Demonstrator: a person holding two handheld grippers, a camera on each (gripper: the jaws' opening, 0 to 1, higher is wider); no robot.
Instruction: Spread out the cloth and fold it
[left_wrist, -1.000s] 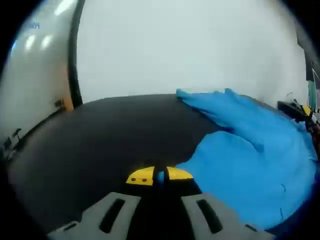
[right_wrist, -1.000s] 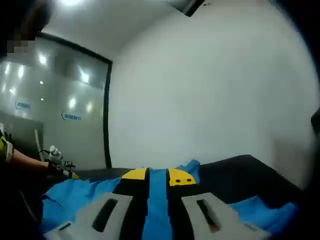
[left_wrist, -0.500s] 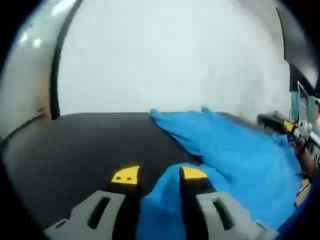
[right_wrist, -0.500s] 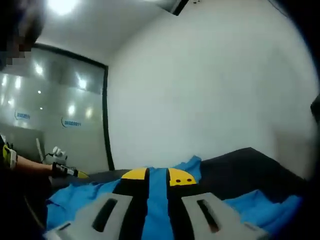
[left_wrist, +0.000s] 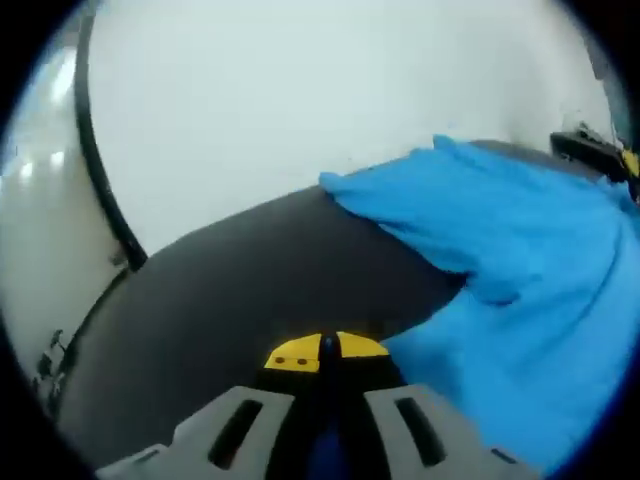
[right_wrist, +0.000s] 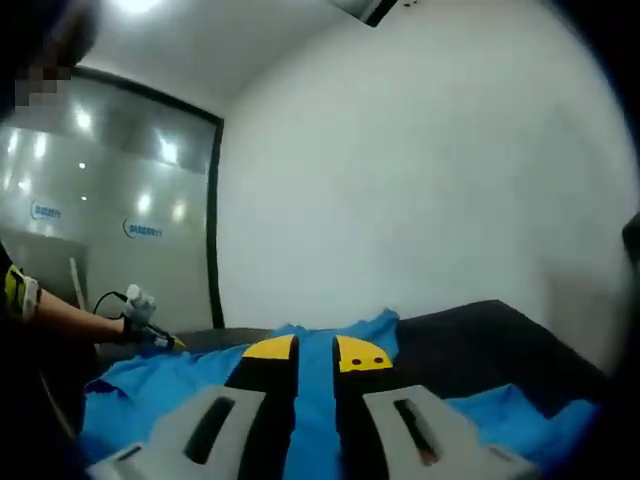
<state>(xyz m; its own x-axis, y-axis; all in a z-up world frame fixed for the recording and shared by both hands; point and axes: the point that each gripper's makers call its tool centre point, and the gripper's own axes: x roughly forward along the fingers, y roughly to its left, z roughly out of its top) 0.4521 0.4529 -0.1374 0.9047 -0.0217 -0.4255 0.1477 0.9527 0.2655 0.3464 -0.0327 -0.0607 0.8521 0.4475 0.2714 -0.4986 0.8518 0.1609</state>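
Observation:
The blue cloth (left_wrist: 520, 260) lies rumpled on the black table (left_wrist: 230, 290), on the right of the left gripper view. My left gripper (left_wrist: 325, 352) has its yellow-tipped jaws closed, with a sliver of blue cloth pinched low between them. In the right gripper view the blue cloth (right_wrist: 160, 385) stretches leftward across the black table (right_wrist: 480, 335). My right gripper (right_wrist: 315, 352) is shut on a strip of it that runs up between the jaws. The left gripper (right_wrist: 150, 335), held by a hand, appears at the cloth's far left end. The right gripper (left_wrist: 600, 150) sits at the cloth's far edge.
A white wall (right_wrist: 420, 180) rises behind the table. A glass partition with a black frame (right_wrist: 213, 220) stands to the left. The table's bare dark surface spreads to the left of the cloth in the left gripper view.
Half a second ago my left gripper stood open around a cloth fold; now it is closed on it. The left view has tilted. The right gripper keeps its grip.

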